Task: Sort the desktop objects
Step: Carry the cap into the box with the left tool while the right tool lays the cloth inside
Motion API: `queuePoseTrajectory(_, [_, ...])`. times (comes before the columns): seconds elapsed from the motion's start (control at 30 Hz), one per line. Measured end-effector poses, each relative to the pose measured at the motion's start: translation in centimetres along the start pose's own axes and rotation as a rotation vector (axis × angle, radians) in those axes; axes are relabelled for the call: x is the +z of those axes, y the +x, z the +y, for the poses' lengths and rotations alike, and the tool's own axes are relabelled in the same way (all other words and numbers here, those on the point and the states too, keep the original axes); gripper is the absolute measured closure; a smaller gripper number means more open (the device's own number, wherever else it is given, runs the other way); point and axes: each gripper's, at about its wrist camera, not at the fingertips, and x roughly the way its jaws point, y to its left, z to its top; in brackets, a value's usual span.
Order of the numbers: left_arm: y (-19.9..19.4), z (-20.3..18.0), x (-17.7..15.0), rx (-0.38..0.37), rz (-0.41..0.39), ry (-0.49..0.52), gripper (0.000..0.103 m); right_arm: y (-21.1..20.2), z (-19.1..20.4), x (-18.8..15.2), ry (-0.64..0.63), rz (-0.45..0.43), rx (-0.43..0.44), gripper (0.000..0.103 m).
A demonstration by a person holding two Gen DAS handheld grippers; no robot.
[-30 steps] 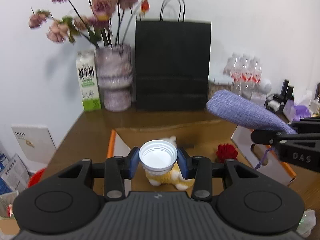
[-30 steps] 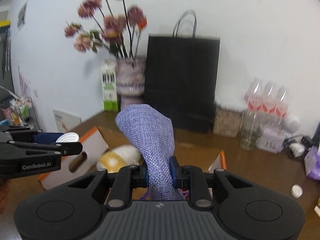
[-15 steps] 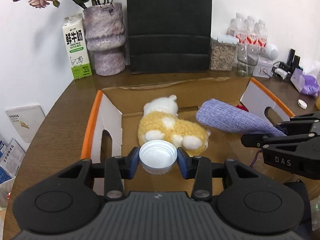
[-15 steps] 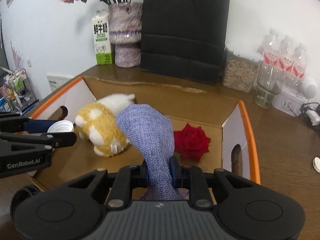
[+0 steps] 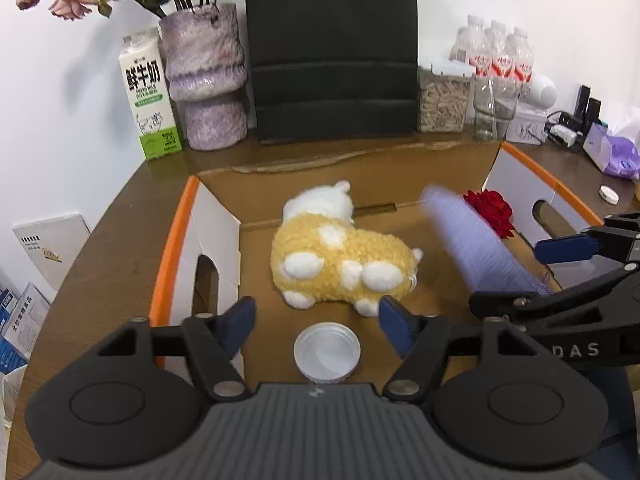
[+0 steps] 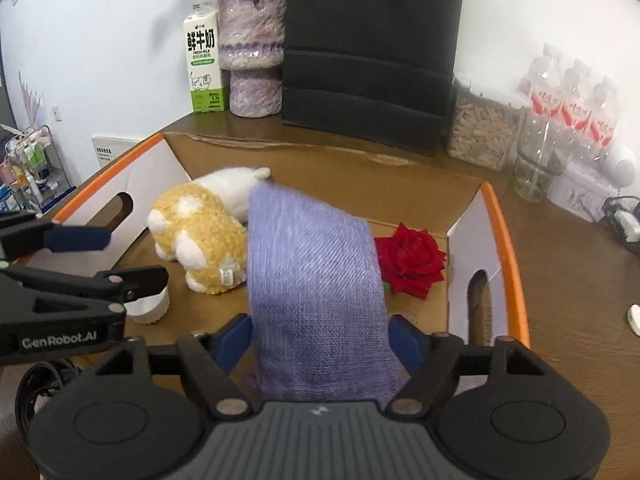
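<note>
White plastic cap (image 5: pixel 327 352): round, ribbed rim, hollow side up, resting on the floor of the cardboard box (image 5: pixel 176 240) just in front of the yellow-and-white plush toy (image 5: pixel 340 256). Left gripper (image 5: pixel 318 320) jaws opening, pads clear of the cap on both sides. Purple woven pouch (image 6: pixel 316 292): coarse weave, motion-blurred, lying between the right gripper (image 6: pixel 320 340) pads; jaws opening, no visible squeeze. Red rose (image 6: pixel 410 266) lies just beside the pouch, inside the box.
</note>
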Motion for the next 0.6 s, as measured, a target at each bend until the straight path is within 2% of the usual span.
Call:
queuePoseTrajectory(0.1, [-0.9,0.0,0.1,0.012,-0.031,-0.001,0.018,-0.8,-0.3,0.1,0.002,-0.012,-0.003,0.015])
queuePoseTrajectory(0.2, [-1.9,0.1,0.2,0.051,-0.059,-0.005,0.001,-1.8,-0.6,0.1,0.012,-0.024,-0.001,0.015])
queuePoseTrajectory(0.43, [-5.5,0.8,0.4,0.047,-0.158,-0.039,0.0,-5.5,-1.1,0.2,0.025,-0.099,-0.005,0.008])
queuePoseTrajectory(0.6, [-9.6,1.2,-0.1,0.04,-0.261,-0.053,0.0,-10.2,-1.0,-0.3,0.022,-0.205,0.008,0.0])
